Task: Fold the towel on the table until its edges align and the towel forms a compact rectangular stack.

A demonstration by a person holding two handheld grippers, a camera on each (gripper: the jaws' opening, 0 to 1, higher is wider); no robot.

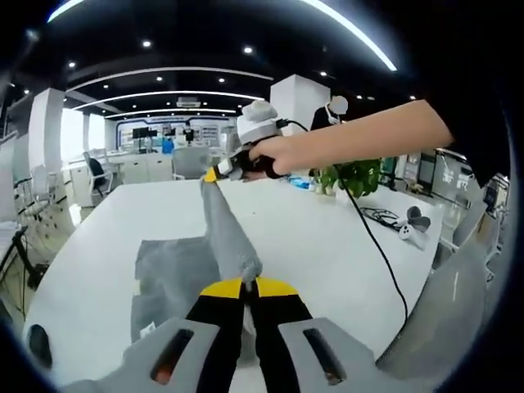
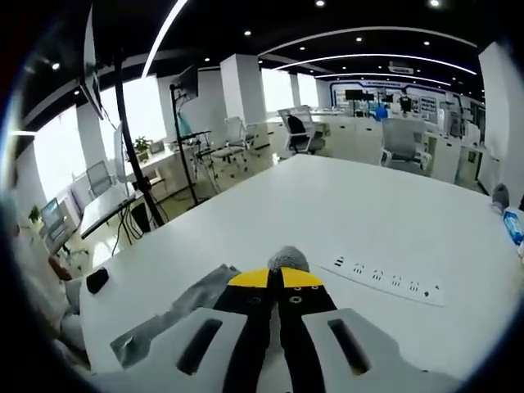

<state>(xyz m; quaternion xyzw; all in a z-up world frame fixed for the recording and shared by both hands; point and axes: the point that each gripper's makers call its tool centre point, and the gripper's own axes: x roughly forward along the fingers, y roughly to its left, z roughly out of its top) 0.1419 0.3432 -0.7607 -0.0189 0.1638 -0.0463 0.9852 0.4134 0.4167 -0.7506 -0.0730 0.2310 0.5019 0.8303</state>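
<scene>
Between both grippers (image 1: 248, 287), towel (image 1: 229, 233) stretched taut

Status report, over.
Left gripper shut on towel. Right gripper shut on it too. Towel stretched, lifted between them. Nothing in way.

matt grey cloth towel (image 1: 225, 233) on a smooth, faintly glossy white table (image 1: 319, 237).
</scene>
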